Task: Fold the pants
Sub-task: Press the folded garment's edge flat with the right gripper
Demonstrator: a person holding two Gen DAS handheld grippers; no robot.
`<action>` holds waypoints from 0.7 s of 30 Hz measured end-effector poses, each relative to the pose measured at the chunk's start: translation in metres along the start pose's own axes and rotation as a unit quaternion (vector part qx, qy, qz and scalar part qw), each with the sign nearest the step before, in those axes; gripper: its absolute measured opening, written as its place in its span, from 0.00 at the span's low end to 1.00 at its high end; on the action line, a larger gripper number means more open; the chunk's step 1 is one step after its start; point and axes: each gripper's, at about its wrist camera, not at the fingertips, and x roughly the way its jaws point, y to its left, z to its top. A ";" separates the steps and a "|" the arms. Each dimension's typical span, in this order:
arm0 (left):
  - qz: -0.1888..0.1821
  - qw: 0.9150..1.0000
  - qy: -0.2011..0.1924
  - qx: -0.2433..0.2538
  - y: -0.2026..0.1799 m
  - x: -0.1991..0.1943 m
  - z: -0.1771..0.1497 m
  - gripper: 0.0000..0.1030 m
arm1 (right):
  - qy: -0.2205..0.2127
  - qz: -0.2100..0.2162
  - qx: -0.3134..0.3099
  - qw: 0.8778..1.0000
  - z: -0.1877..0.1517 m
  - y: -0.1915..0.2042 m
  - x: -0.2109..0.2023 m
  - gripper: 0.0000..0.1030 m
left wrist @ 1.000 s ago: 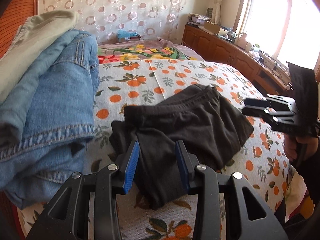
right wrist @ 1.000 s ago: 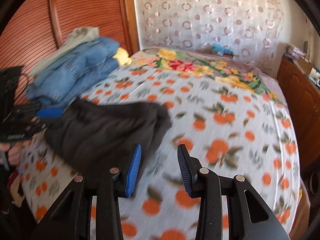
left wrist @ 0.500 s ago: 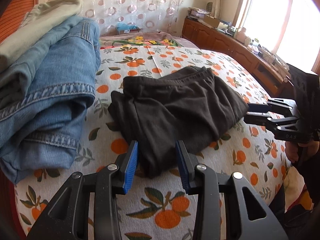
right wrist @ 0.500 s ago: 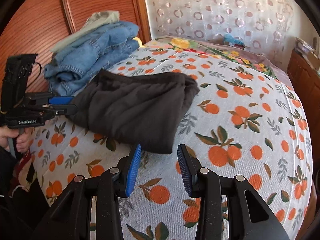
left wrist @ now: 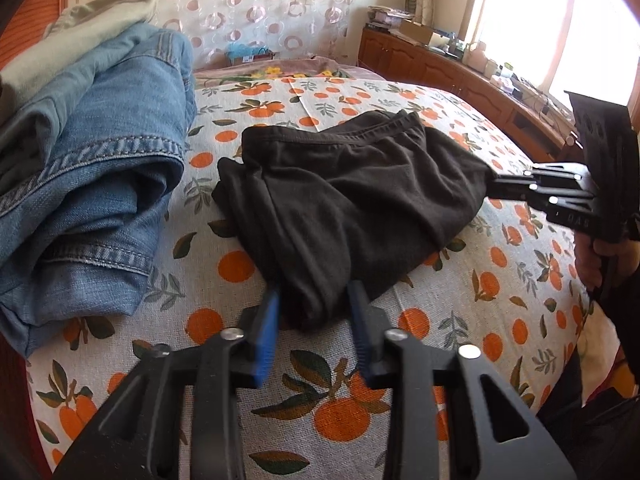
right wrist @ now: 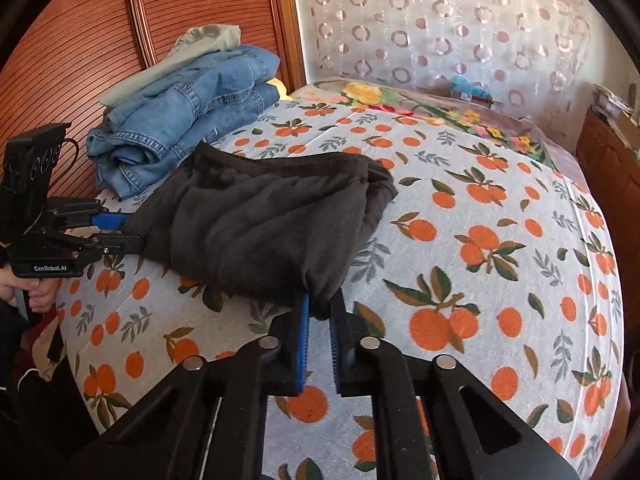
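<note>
While the dark pants [left wrist: 352, 204] lie bunched in a loose fold near the front edge of the bed [left wrist: 460, 320], both pairs of tongs meet them at that edge. Nearest in the right wrist view, the right tongs [right wrist: 320, 320] have just been closing and now pinch the near corner of the dark cloth between their blue pads. Nearest in the left wrist view, the left tongs [left wrist: 316, 312] straddle the other near corner; their jaws have just been closing too, the cloth sits between the pads, and the pads stand just beside it with no clear squeeze. A person's hand [left wrist: 600, 264] grips the handle of the right tongs at the right of that view.

Under the pants, the bed cover is pale with a print of oranges and green leaves. Just beyond the pants, against a reddish slatted wooden panel [right wrist: 80, 40], folded blue jeans [right wrist: 188, 120] sit in a stack, topped by a pale green garment [right wrist: 204, 44]. Farther back, a floral blanket [right wrist: 420, 108] covers the far end of the bed. Behind it hangs a curtain [right wrist: 440, 20] patterned with rings. Along the far side, a wooden cabinet [left wrist: 440, 76] runs under a bright window [left wrist: 560, 20].
</note>
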 end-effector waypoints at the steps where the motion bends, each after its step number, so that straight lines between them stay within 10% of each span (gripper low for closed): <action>1: 0.000 1.000 -0.001 0.001 0.001 0.000 0.000 0.24 | -0.003 -0.006 -0.002 1.000 0.000 -0.001 -0.002 0.07; 21: -0.010 1.000 0.000 0.001 0.002 -0.017 -0.010 0.07 | -0.010 0.002 0.018 1.000 -0.014 -0.006 -0.025 0.06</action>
